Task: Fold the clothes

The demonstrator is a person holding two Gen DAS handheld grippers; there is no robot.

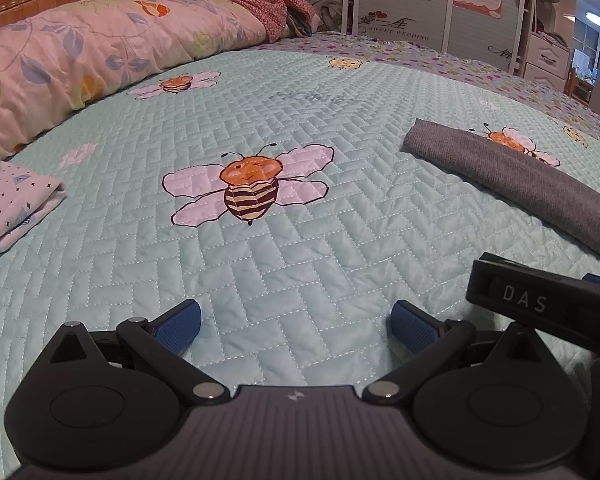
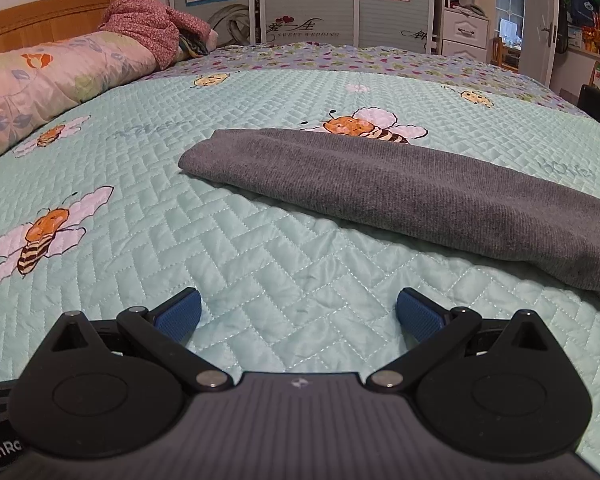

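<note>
Left wrist view: we hold our left tongs [image 1: 294, 326] tilted down, wide and empty, over the bee-print bed [image 1: 300, 248]; right tongs [image 2: 298, 316] likewise wide, the folded grey garment [image 2: 400, 188] lying just ahead.

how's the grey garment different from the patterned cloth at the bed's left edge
The grey garment is plain and dark; the patterned cloth is white with small dark specks. The grey garment lies right of the big bee, the patterned cloth left of it. Both lie folded flat on the quilt, untouched by either gripper.
</note>
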